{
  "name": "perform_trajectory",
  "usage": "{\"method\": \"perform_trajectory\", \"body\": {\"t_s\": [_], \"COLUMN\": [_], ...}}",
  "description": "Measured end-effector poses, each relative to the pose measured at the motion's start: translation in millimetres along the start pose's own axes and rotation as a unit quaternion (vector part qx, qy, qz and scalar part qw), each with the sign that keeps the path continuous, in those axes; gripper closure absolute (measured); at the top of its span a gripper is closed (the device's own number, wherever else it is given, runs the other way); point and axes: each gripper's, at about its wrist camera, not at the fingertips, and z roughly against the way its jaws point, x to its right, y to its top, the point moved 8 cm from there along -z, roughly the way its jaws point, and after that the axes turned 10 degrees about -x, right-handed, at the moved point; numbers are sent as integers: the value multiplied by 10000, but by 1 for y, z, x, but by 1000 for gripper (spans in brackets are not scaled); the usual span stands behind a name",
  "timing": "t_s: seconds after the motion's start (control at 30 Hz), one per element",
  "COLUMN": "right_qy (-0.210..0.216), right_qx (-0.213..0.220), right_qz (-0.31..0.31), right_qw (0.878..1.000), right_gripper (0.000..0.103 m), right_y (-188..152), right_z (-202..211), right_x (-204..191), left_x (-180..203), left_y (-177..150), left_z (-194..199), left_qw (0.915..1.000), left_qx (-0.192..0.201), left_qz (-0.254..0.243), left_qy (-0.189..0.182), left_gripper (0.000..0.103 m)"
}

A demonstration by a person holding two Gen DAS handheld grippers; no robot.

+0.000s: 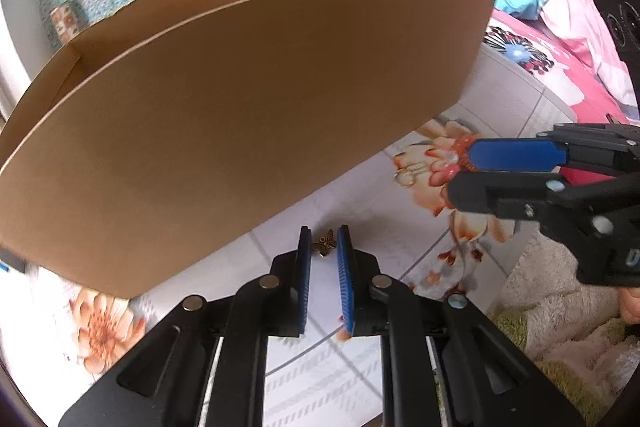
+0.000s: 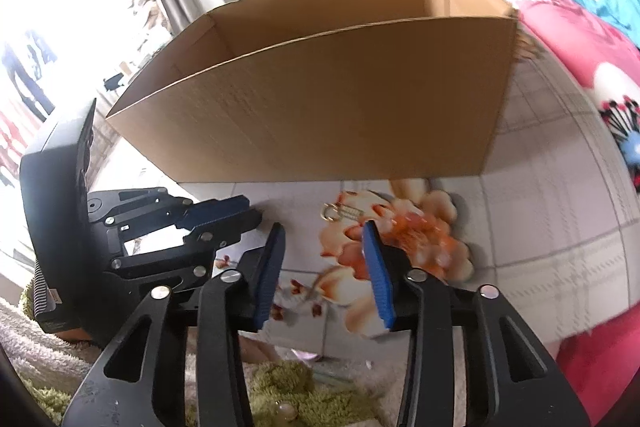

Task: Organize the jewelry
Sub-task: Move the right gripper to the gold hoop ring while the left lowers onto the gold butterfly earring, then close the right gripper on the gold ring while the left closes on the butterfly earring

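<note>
A small bronze butterfly charm (image 1: 324, 245) sits between the blue pads of my left gripper (image 1: 324, 241), just above the floral tablecloth (image 1: 400, 227); the jaws are nearly together and the pads touch its wings. A gold ring with a clasp (image 1: 406, 177) (image 2: 340, 213) lies on the orange flower print. My right gripper (image 2: 324, 233) stands open just short of that ring, nothing between its pads. The right gripper (image 1: 460, 171) enters the left wrist view from the right. The left gripper (image 2: 256, 217) shows at the left of the right wrist view.
An open cardboard box (image 1: 240, 107) (image 2: 340, 107) stands right behind both grippers and fills the far side. A pink blanket (image 2: 580, 47) lies to the right. Below the cloth's near edge is a green shaggy rug (image 2: 280, 387) with a pearl bead (image 2: 286, 409).
</note>
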Motion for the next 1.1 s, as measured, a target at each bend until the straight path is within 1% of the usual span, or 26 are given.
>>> {"method": "perform_trajectory", "body": {"t_s": [0.13, 0.17, 0.23, 0.37, 0.57, 0.83, 1.1], "right_qy": [-4, -3, -30, -169, -294, -433, -675], "right_qx": [-33, -61, -120, -210, -206, -162, -155], "right_qz": [156, 164, 167, 158, 181, 388, 603], "right_qw": [9999, 9998, 9998, 9995, 9992, 9982, 9958], "right_gripper": [75, 79, 83, 84, 87, 88, 94], "right_y": [8, 9, 12, 17, 20, 24, 31], "right_z": [-12, -15, -22, -34, -41, -45, -54], "right_x": [-7, -8, -8, -8, -10, -16, -28], "left_x": [-5, -4, -4, -6, -7, -7, -6], "left_y": [-4, -4, -5, -6, -8, -8, -8], "left_z": [2, 2, 2, 3, 4, 4, 4], "left_qw": [10000, 10000, 10000, 10000, 10000, 10000, 10000], "left_qx": [25, 33, 43, 55, 66, 70, 72], "left_qz": [88, 84, 61, 50, 56, 51, 56], "left_qy": [-13, -7, 9, -7, -9, -9, -8], "left_gripper": [91, 91, 91, 91, 91, 91, 91]}}
